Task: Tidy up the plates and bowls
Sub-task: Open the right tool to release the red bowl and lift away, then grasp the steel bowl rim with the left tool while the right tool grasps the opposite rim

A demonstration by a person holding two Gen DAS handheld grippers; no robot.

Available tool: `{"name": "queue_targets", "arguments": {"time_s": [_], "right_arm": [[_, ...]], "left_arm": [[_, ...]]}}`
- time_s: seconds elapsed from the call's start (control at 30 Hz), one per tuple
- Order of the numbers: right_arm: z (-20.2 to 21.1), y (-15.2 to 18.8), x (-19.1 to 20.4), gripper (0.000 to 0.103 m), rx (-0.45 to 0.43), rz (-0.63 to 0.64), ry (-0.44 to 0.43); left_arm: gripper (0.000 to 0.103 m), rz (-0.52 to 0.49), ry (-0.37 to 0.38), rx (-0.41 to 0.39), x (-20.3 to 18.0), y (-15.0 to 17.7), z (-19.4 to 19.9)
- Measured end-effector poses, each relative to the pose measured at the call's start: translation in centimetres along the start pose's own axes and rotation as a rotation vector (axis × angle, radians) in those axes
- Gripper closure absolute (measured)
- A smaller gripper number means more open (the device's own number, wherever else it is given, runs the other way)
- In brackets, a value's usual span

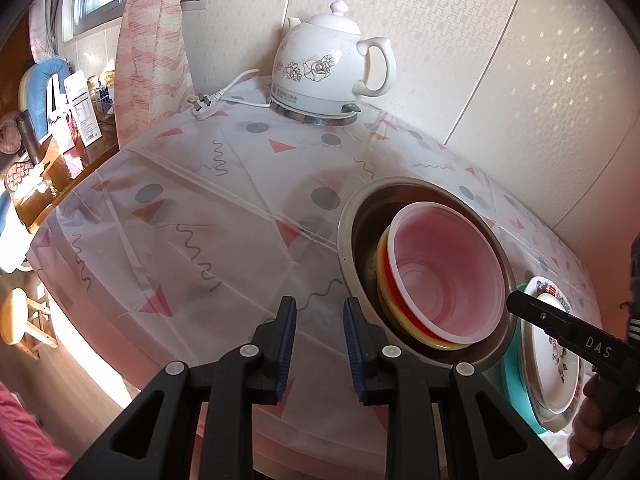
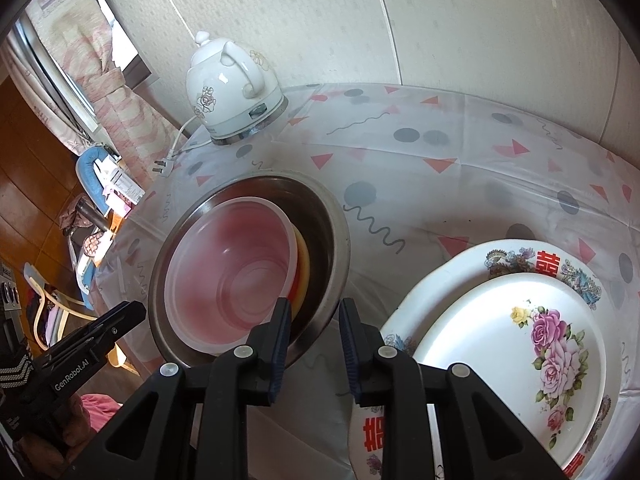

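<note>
A steel bowl (image 1: pixel 352 216) (image 2: pixel 332 216) stands on the patterned tablecloth. Nested inside it are a translucent pinkish plastic bowl (image 1: pixel 448 272) (image 2: pixel 232 264), a red bowl and a yellow bowl (image 1: pixel 384 280). My left gripper (image 1: pixel 320 344) hangs just left of the steel bowl, jaws a little apart, with only cloth behind the gap. My right gripper (image 2: pixel 315 344) hovers at the bowl's near right rim, also slightly open and gripping nothing. To its right a white rose plate (image 2: pixel 520 340) (image 1: pixel 556 360) lies on a larger plate (image 2: pixel 516 256) with red characters.
A white ceramic kettle (image 1: pixel 320 60) (image 2: pixel 228 92) sits on its base at the back by the wall, its cord and plug (image 1: pixel 204 106) lying on the cloth. The plates rest on something teal (image 1: pixel 516 384). Beyond the table's left edge are a wooden stool (image 1: pixel 16 316) and a cluttered side table (image 1: pixel 60 160).
</note>
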State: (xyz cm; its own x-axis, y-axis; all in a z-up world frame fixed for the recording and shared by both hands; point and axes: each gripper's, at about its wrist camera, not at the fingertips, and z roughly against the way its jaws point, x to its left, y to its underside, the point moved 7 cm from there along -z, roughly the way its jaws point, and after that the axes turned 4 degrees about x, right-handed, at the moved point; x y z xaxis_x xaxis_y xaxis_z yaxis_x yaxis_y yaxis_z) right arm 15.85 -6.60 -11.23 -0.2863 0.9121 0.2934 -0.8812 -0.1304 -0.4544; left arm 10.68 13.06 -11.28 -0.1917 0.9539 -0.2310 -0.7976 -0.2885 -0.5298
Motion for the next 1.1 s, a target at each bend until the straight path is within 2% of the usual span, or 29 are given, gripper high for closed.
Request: {"name": "queue_targets", "arguments": {"time_s": [0.3, 0.43, 0.63, 0.77, 0.97, 1.1], "right_arm": [[-0.1, -0.3, -1.2, 0.077, 0.000, -0.033, 0.007], [-0.2, -0.6, -1.9, 0.077, 0.005, -0.057, -0.010], [-0.4, -1.4, -1.6, 0.077, 0.007, -0.052, -0.030], [-0.8, -1.4, -1.4, 0.077, 0.018, -0.037, -0.028], [-1.4, -1.3, -1.6, 0.077, 0.040, -0.023, -0.012], [-1.9, -1.2, -1.0, 0.077, 0.063, 0.013, -0.007]], "left_arm": [[0.078, 0.017, 0.032, 0.015, 0.5, 0.2, -0.4], [0.078, 0.047, 0.075, 0.030, 0.6, 0.1, -0.6], [0.078, 0.060, 0.094, 0.020, 0.4, -0.5, -0.4], [0.077, 0.085, 0.137, 0.021, 0.5, -0.9, -0.4], [0.077, 0.029, 0.155, 0.005, -0.9, -1.3, -0.4], [0.077, -0.019, 0.130, 0.008, -1.8, -1.4, -1.1]]}}
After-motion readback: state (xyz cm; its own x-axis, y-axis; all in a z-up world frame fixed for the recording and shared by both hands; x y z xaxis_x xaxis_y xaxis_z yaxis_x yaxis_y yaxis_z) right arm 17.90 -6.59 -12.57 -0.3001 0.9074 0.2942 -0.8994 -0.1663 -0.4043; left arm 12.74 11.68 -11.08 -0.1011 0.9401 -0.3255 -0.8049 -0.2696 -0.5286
